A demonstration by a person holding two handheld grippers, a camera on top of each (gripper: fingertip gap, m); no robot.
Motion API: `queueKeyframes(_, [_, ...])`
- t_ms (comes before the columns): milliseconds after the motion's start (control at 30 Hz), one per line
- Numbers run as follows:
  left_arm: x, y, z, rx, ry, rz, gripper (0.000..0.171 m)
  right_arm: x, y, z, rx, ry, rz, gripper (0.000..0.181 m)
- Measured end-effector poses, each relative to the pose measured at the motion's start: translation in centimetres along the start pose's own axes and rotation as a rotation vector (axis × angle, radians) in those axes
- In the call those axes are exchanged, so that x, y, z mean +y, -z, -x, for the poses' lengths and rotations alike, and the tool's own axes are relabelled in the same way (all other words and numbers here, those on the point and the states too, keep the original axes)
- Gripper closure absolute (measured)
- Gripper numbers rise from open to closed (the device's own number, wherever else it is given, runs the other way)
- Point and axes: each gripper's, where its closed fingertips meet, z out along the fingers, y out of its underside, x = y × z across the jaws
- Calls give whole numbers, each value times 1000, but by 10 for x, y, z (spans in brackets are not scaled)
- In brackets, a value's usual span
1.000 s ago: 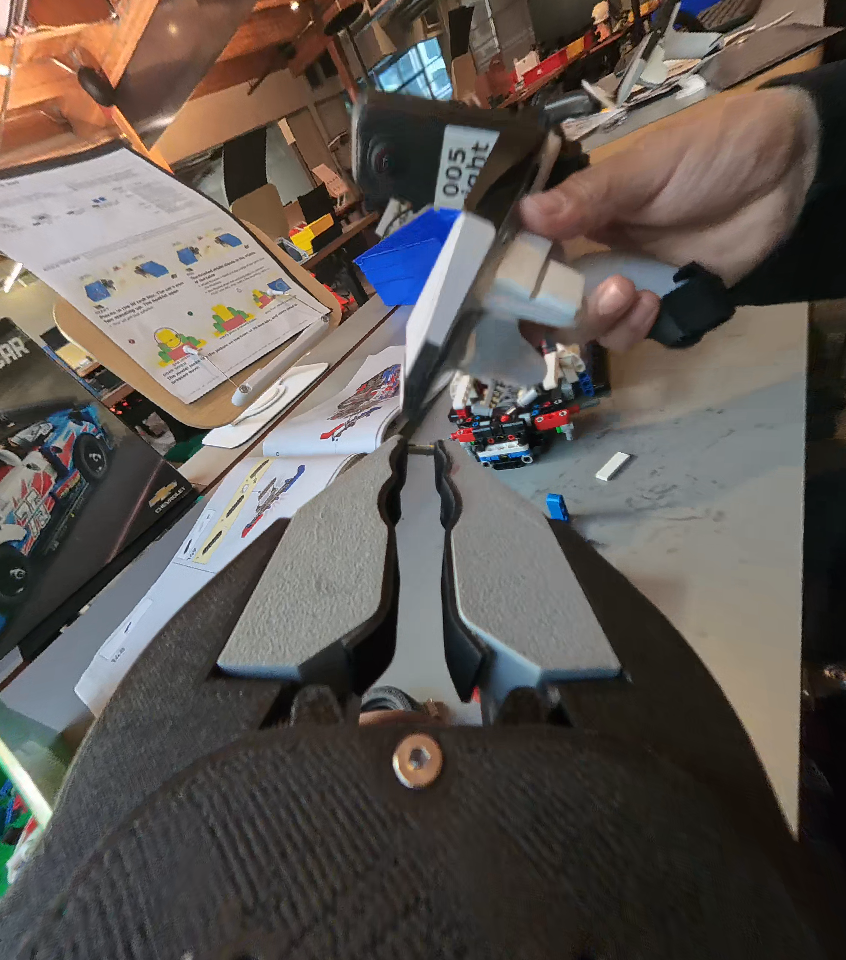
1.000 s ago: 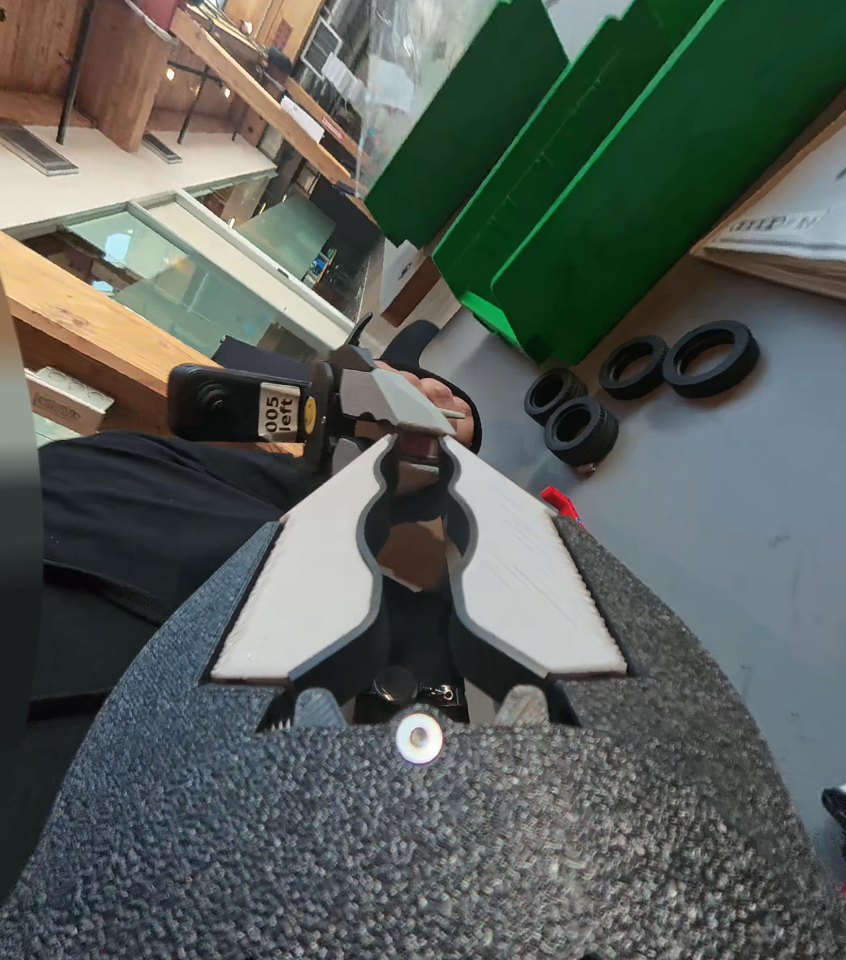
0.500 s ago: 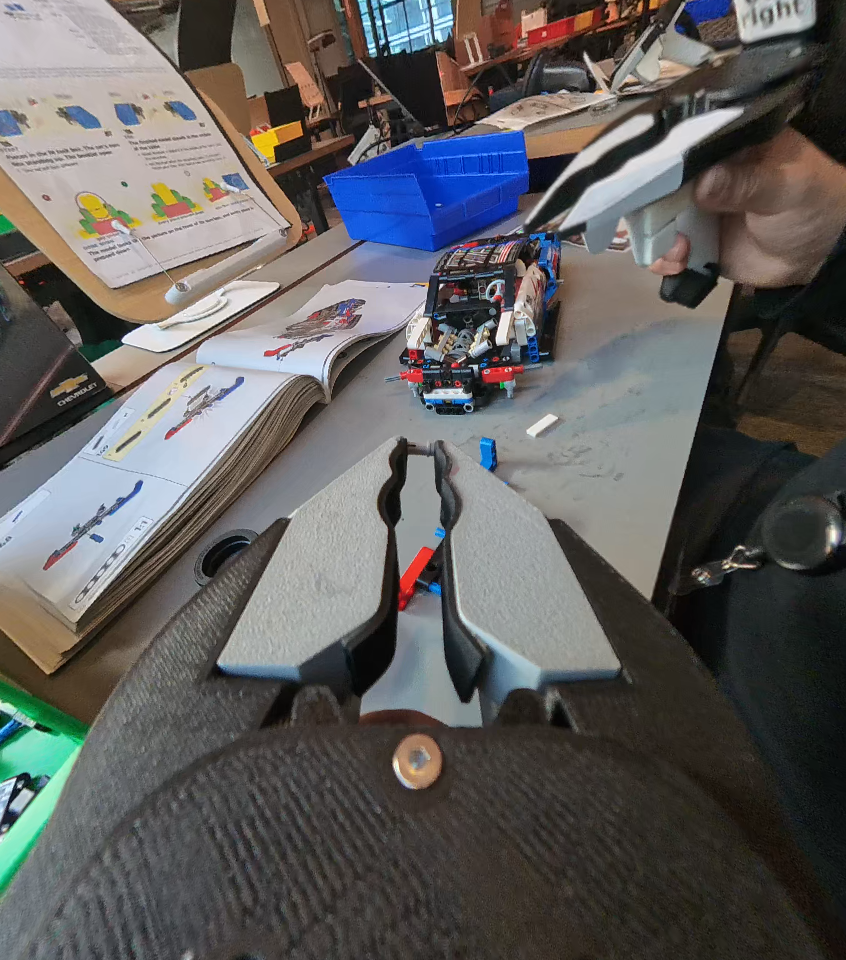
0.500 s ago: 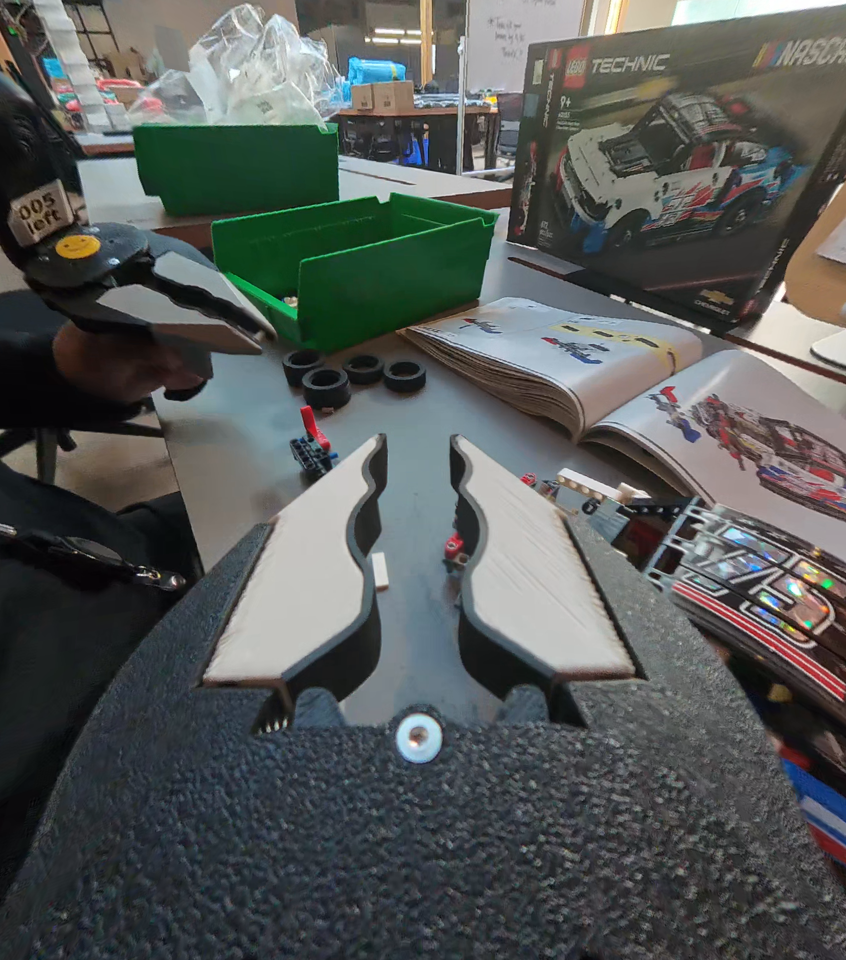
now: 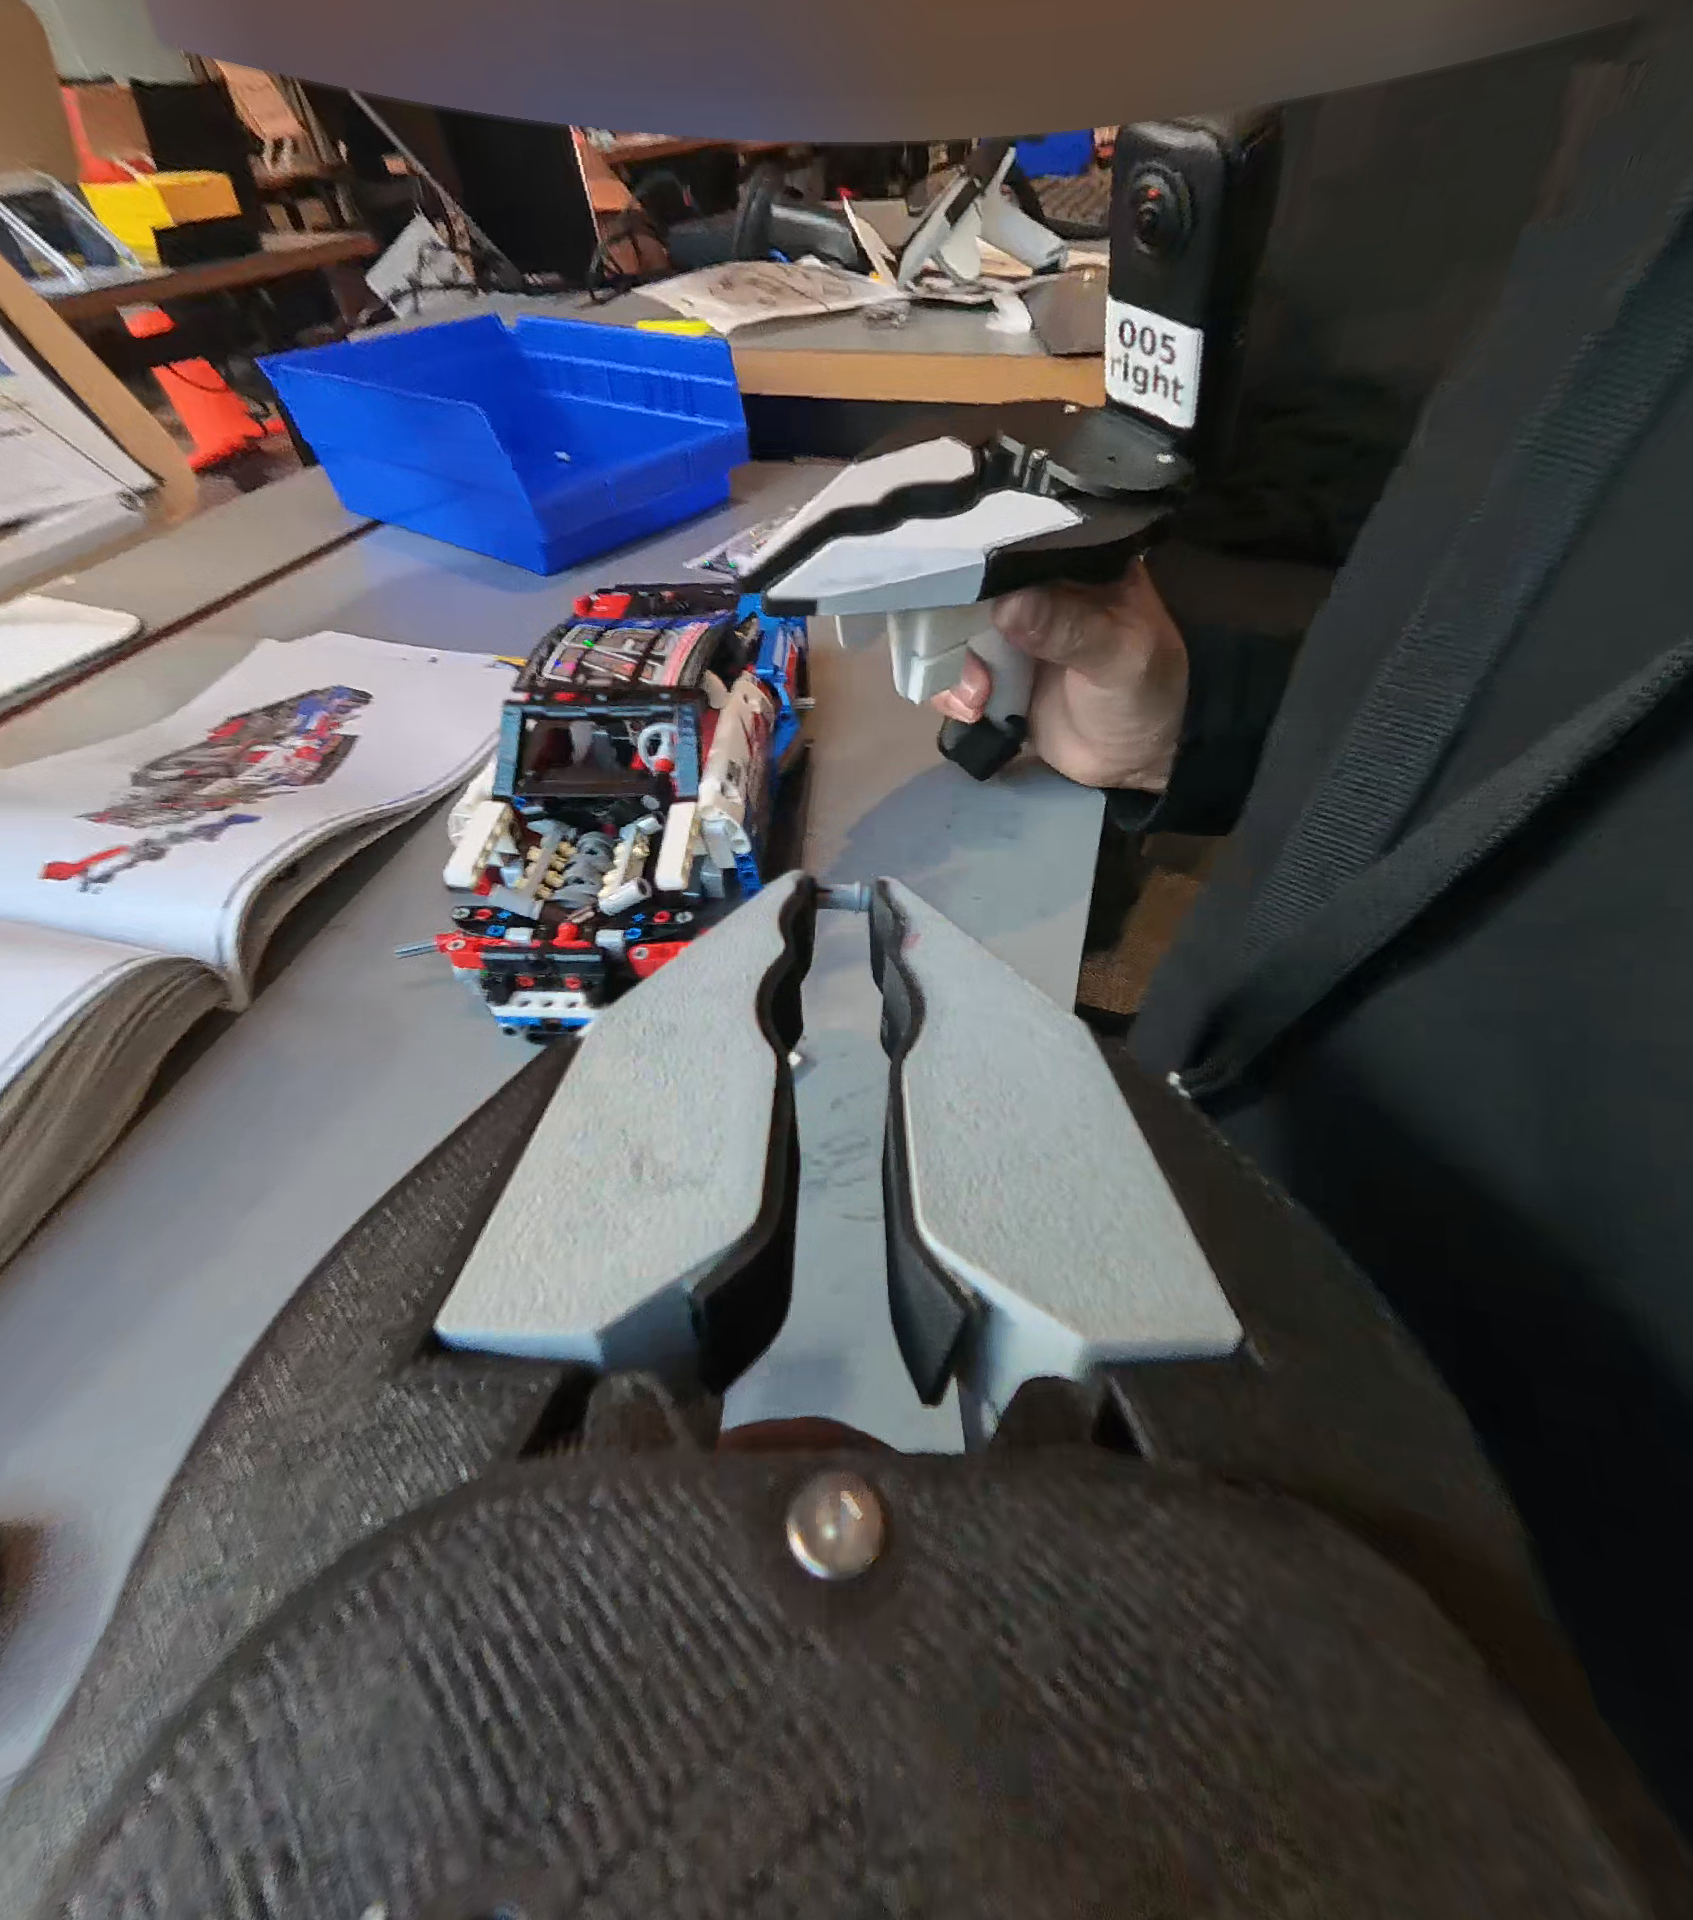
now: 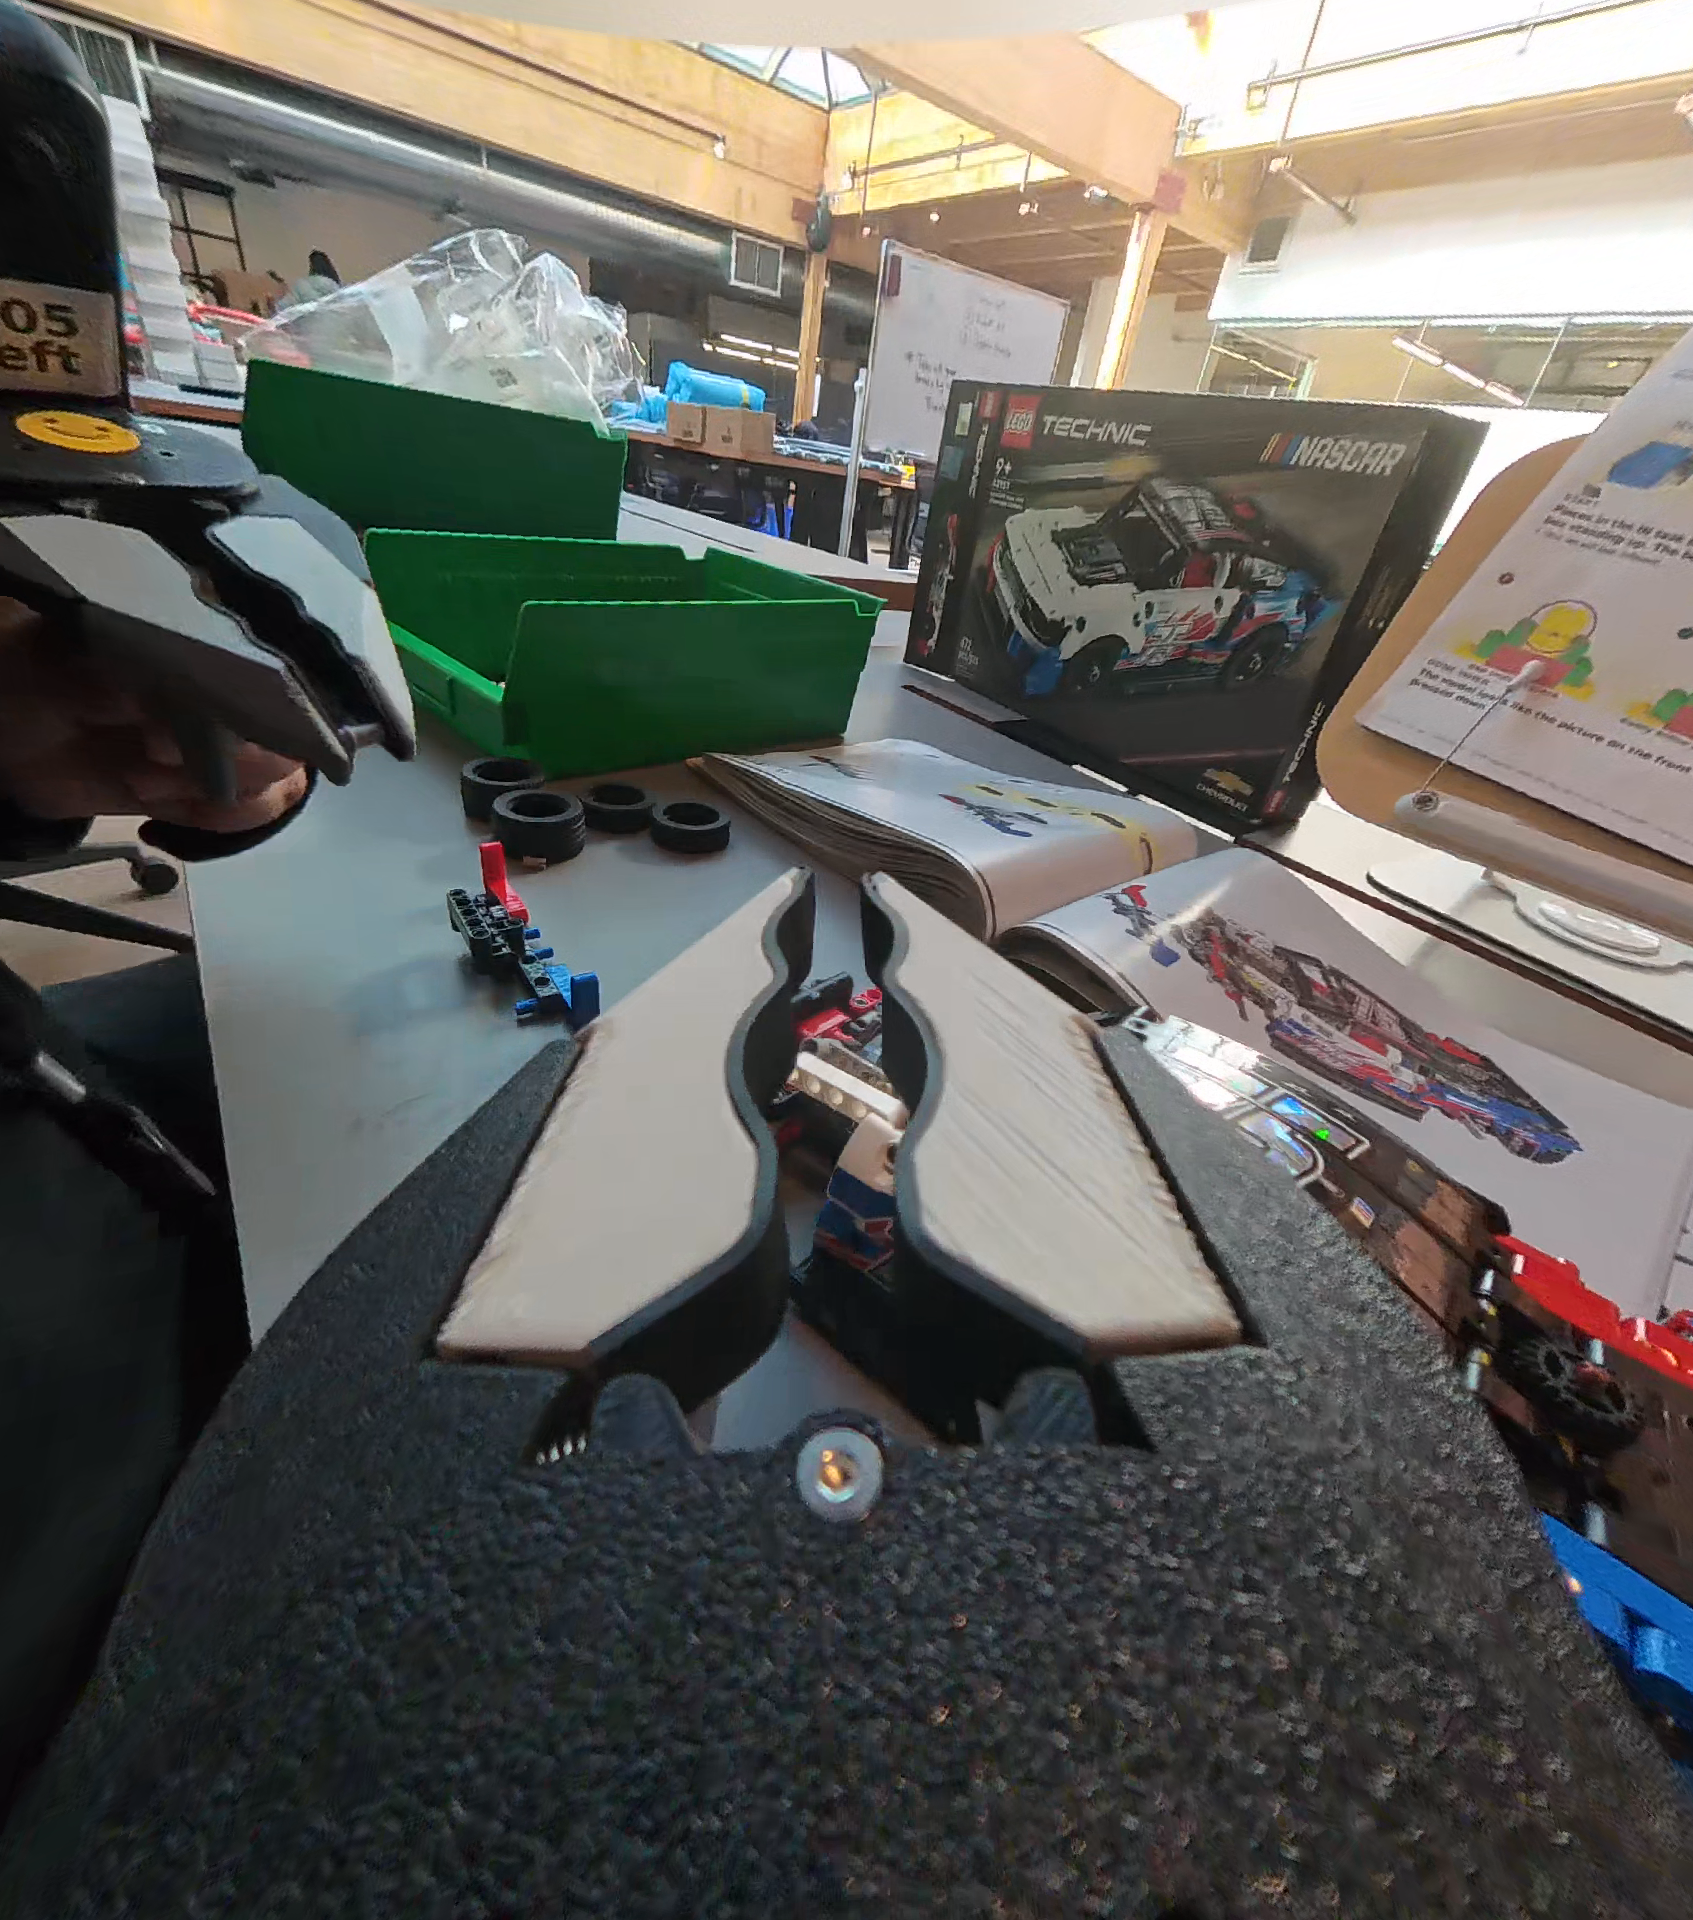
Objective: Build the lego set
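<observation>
**Item: part-built lego car** (image 5: 629, 800). It stands on the grey bench (image 5: 250, 1122), nose toward the left wrist camera, and serves as the landmark for the entries below.

- Build: blue, red, white and black beams, an open engine bay at the front and a stickered roof behind.
- Handling, as a judgement: light for its bulk, stiff along the chassis, with fragile clip-on panels and protruding pins. It is best gripped low across the side beams, never by the roof or white fenders.

**Left gripper** (image 5: 837, 896). It is held just in front of the car's nose, to the car's right-hand corner as that view shows it. The jaws stand narrow, pinching a small grey pin (image 5: 844, 894) at the very tips. The pin looks smooth, tiny and apt to twist or slip, and it must be pushed in straight.

**Right gripper** (image 6: 837, 904). It hovers directly over the car, whose body shows between and beside the fingers. The jaws are slightly parted and nothing is held.

**Loose stock:**
- 4 black tyres (image 6: 593, 810), beyond the car's nose, near the green bin (image 6: 634, 665). They look rubbery and easy to grip.
- Small black-and-blue sub-assembly with a red piece (image 6: 520, 945), between the tyres and the car.
- Open instruction booklet (image 5: 146, 831), alongside the car.
- Set box (image 6: 1185, 592), behind the booklet.
- Blue bin (image 5: 509, 436), beyond the car's tail.
</observation>
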Motion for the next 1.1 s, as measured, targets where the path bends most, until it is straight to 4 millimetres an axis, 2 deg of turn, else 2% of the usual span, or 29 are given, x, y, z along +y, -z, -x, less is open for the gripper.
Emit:
queueKeyframes(167, [12,-19,-23,35,80,36,164,3,-3,4,-58,-42,9,171])
queueKeyframes(267, [20,-17,-35,4,71,33,164,2,-2,6,-63,-29,0,171])
queueKeyframes(367, [35,-10,-44,-56,76,69,164,2,-3,11,-85,-18,2,171])
queueKeyframes(500, [59,12,-21,-333,-86,223,163,8,-8,19,-133,-28,37,172])
queueKeyframes(600, [57,26,-8,-439,-188,243,164,14,-12,23,-162,-57,75,171])
queueKeyframes(667, [56,29,-2,-461,-216,238,164,13,-14,39,-226,-119,74,173])
queueKeyframes(767, [46,33,8,-518,-281,209,164,8,-22,83,-415,-308,100,173])
queueKeyframes(867, [33,35,7,-539,-324,173,164,13,-33,115,-538,-436,194,173])
queueKeyframes(967, [22,35,0,-525,-369,156,164,4,-36,135,-666,-596,203,170])
queueKeyframes(1100, [15,34,-15,-448,-431,132,164,-13,-40,147,-791,-720,163,169])
